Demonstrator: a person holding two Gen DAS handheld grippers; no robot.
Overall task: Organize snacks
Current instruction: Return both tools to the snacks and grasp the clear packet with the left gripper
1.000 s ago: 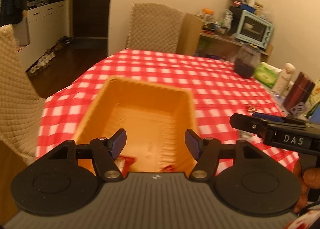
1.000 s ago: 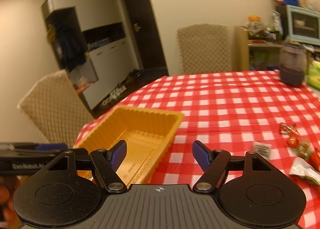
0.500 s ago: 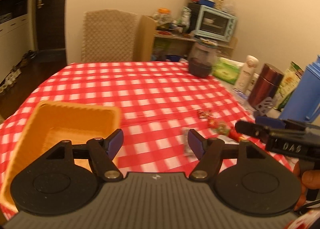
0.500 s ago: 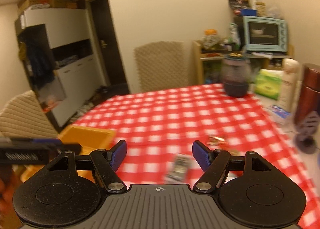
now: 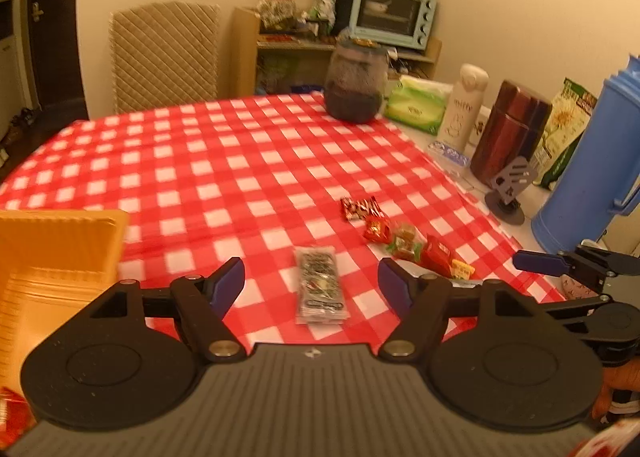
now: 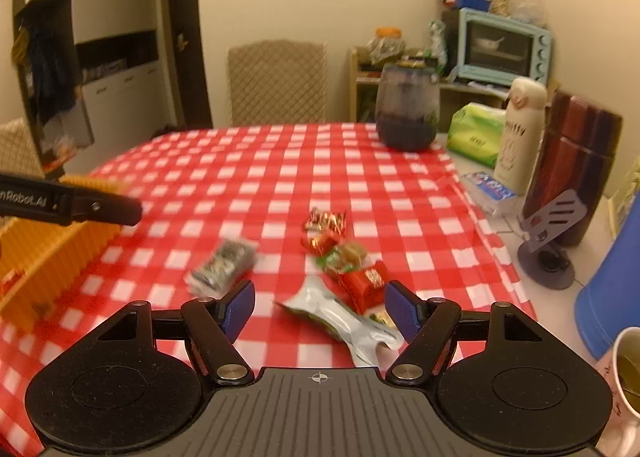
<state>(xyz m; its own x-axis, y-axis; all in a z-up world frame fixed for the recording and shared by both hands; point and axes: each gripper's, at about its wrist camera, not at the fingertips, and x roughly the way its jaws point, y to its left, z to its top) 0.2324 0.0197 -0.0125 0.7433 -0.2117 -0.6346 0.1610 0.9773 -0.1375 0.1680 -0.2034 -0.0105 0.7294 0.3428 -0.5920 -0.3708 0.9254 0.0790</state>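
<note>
Loose snacks lie on the red checked tablecloth (image 5: 224, 161). A grey foil packet (image 5: 320, 285) lies between my left gripper's (image 5: 311, 283) open fingers, below them; it also shows in the right wrist view (image 6: 222, 265). Several small red and green candies (image 5: 400, 237) lie to its right, seen in the right wrist view too (image 6: 344, 253). A silver pouch (image 6: 340, 317) lies between my right gripper's (image 6: 319, 309) open fingers. An orange tray (image 5: 48, 257) stands at the left, also in the right wrist view (image 6: 44, 253). Both grippers are empty.
A dark jar (image 5: 354, 85), green tissue pack (image 5: 418, 107), white bottle (image 5: 464, 105), dark red flask (image 5: 510, 129), phone stand (image 5: 508, 193) and blue jug (image 5: 592, 161) line the table's right side. A paper cup (image 6: 624, 373) stands near right. A chair (image 5: 164, 53) stands behind.
Both grippers have swung right, away from the orange tray and over to the loose snacks. Both stay open and empty.
</note>
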